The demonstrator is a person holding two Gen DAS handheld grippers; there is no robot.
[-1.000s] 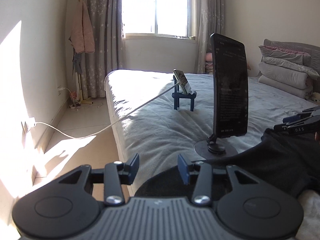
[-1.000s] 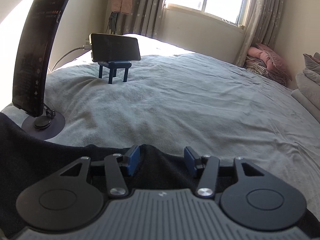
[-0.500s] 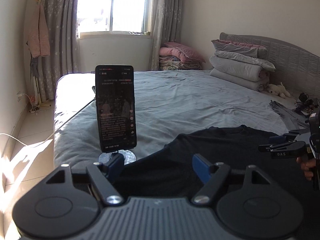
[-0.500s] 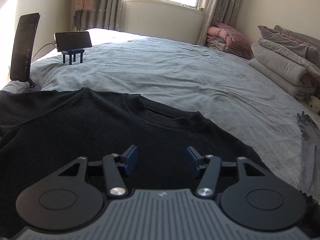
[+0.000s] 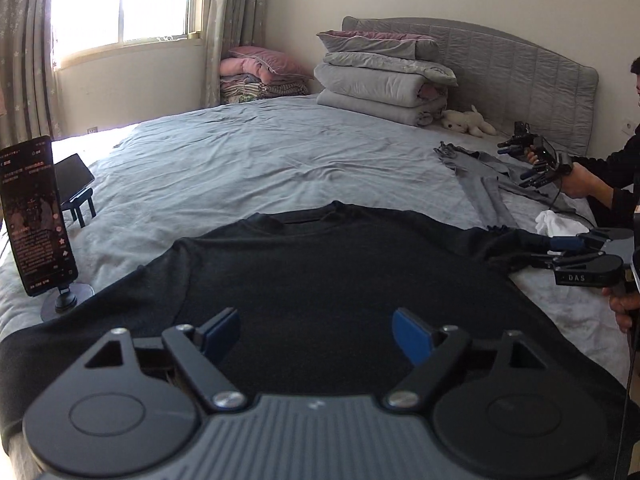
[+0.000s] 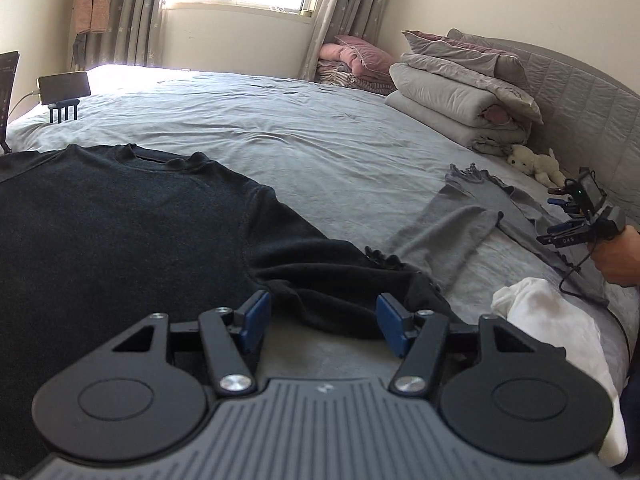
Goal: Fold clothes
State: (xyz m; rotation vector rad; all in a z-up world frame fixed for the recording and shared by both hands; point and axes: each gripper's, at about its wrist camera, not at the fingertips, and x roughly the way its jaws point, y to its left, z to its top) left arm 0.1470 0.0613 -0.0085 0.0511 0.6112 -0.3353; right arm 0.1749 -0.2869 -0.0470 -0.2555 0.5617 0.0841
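A black long-sleeved shirt (image 5: 328, 264) lies flat on the grey bed (image 5: 280, 160), neckline away from me. My left gripper (image 5: 316, 334) hovers above the shirt's lower body; its jaws stand wide and are opening, with nothing pinched between them. My right gripper (image 6: 324, 320) is at the shirt's right sleeve (image 6: 332, 280), which lies bunched on the sheet. Its jaws are opening, and the sleeve's end sits between and just ahead of the blue pads (image 6: 256, 318) without being pressed. In the left wrist view the right gripper (image 5: 548, 251) shows at the sleeve's tip.
An upright phone on a stand (image 5: 36, 216) and a second phone on a small stool stand (image 5: 74, 184) sit left of the shirt. A grey garment (image 6: 460, 224), a white cloth (image 6: 536, 304), folded quilts (image 6: 452, 96) and a plush toy (image 6: 532, 162) lie right. Another person's hand-held grippers (image 6: 576, 220) work there.
Both views have swung right, from the phones and window to the shirt's body and right sleeve. Both grippers' jaws have spread wider. The shirt now lies flat.
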